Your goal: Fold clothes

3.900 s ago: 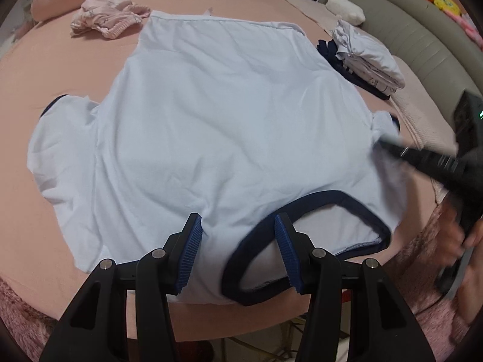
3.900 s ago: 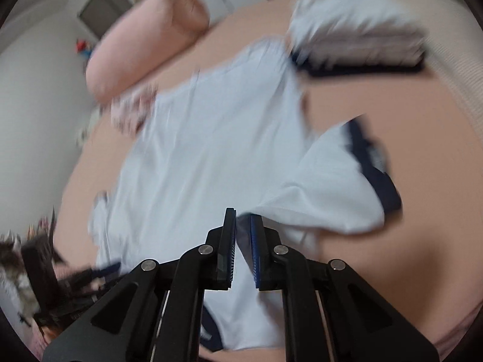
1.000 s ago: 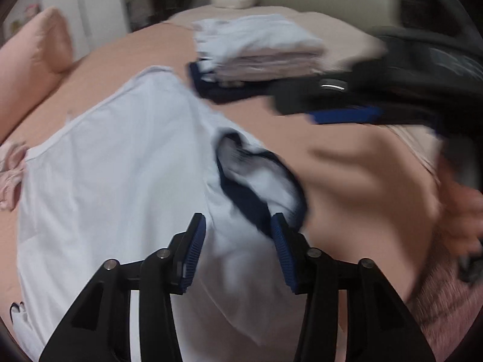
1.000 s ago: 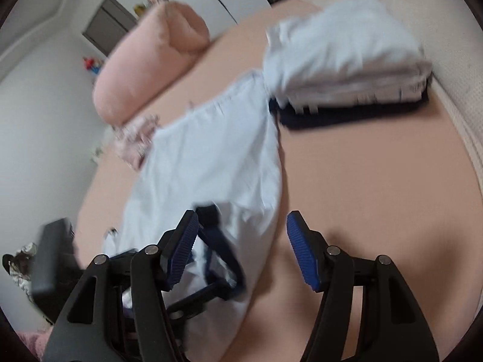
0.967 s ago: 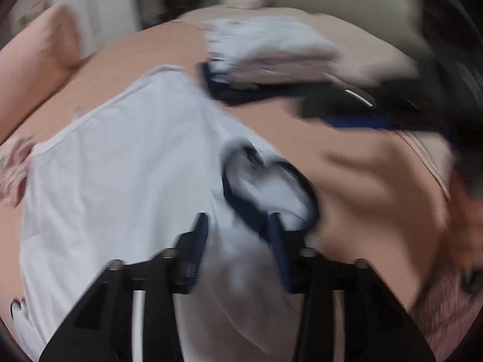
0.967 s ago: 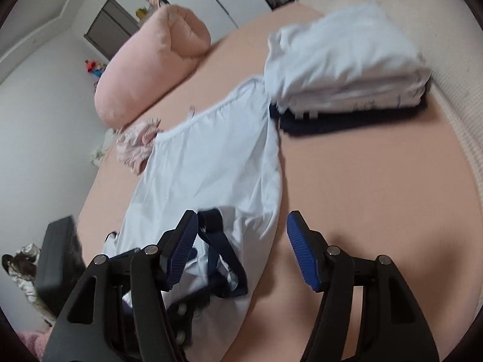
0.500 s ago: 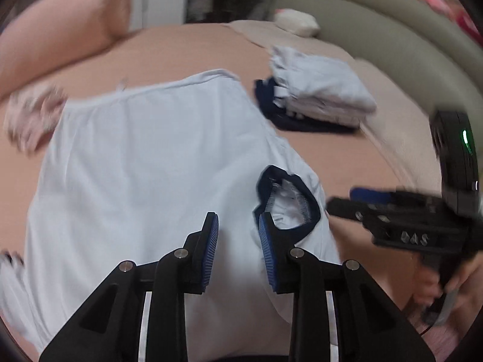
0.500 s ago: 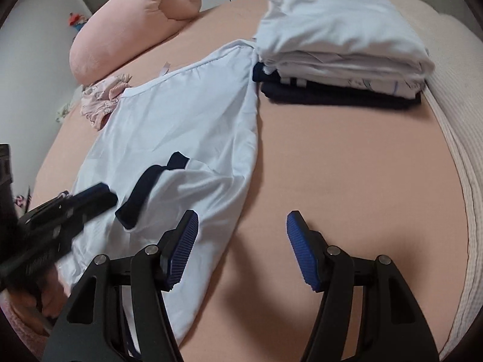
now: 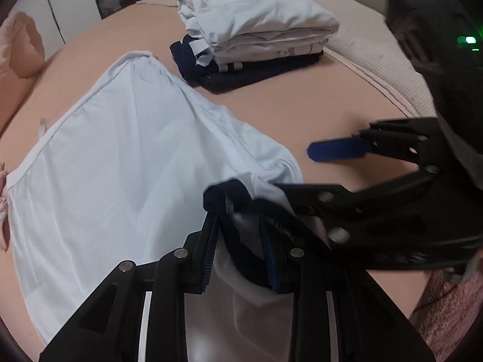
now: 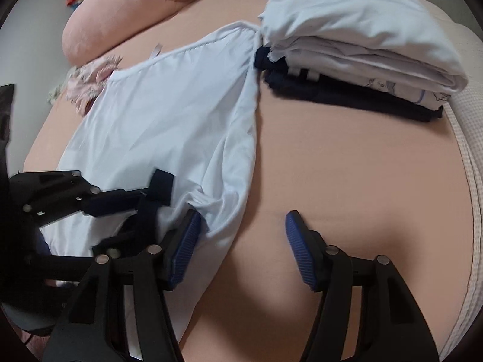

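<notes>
Fabric fills the gap of the left claw (image 9: pixel 240 249) at the bottom centre of the left wrist view: the dark navy collar band (image 9: pixel 223 199) of the pale blue T-shirt (image 9: pixel 120 163) bunches between its two blue pads, which stand fairly close together. The band looks gathered between them, but whether the pads actually press on it I cannot tell.

The T-shirt lies spread on the pink bed (image 9: pixel 326 102), running from the upper left of that frame down to the claw, its right edge folded over toward the middle.

The right claw (image 10: pixel 241 247), at the bottom of the right wrist view, stands wide open. Its left pad touches the folded edge of the T-shirt (image 10: pixel 181 126); its right pad hangs over bare bed sheet (image 10: pixel 347 163), and nothing is gripped between them. In the left wrist view the same right claw (image 9: pixel 305 178) reaches in from the right side of the frame, one finger lying close against the collar.

A stack of folded clothes (image 9: pixel 256 33), white and pale blue over navy, sits at the upper centre, near the T-shirt's far corner. A pink pillow (image 10: pixel 126 9) lies at the upper left of the right wrist view, with a small crumpled pink garment (image 10: pixel 90 81) below it, at the T-shirt's hem.
</notes>
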`<state>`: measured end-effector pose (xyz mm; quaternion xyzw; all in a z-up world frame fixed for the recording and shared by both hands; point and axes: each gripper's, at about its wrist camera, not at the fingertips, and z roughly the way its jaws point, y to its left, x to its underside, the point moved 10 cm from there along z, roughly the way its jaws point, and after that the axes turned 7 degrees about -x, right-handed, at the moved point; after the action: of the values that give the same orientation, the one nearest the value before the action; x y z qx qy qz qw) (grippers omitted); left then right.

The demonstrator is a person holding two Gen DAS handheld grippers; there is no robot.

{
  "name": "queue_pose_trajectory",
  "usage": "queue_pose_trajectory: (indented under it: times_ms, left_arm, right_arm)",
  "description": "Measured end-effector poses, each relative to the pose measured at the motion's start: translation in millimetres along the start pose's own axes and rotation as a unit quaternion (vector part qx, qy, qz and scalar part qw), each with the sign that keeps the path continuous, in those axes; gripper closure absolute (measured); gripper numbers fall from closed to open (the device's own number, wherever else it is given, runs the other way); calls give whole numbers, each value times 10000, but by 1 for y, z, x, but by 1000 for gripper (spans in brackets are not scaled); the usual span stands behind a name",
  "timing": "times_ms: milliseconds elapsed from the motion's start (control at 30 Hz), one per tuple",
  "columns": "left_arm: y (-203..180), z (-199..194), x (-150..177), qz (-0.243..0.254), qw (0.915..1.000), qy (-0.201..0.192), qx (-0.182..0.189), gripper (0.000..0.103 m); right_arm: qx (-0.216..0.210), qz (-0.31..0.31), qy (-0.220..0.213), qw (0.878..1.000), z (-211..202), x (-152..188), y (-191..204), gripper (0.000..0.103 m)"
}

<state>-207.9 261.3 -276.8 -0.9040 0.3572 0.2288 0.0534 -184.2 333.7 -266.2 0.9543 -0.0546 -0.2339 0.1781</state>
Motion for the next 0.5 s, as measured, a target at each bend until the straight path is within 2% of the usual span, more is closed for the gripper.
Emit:
queue_pose_trajectory:
  times_ms: [133, 200, 267, 367, 433, 500]
  left_arm:
    - [16, 7, -9, -418, 9991, -74, 88, 73]
    - [26, 4, -13, -800, 9961, -191, 307, 73]
    - [32, 3, -17, -958, 9941, -242, 457, 73]
    - [34, 5, -27, -820, 9954, -270, 406, 73]
    - [38, 5, -35, -965, 9939, -329, 421, 73]
    - [50, 6, -42, -1213, 9919, -330, 199, 73]
  right_arm:
    - [-343, 314, -58, 9989, 3, 0, -7, 44]
    - [-385, 347, -49, 9986, 3, 0, -8, 43]
    - [-304, 257, -12, 9992, 2, 2, -8, 43]
    - [-82, -8, 50, 10000, 5, 6, -3, 40]
    - [42, -197, 95, 9998, 10, 5, 4, 38]
    - [20, -484, 224, 9986, 11, 9, 9, 34]
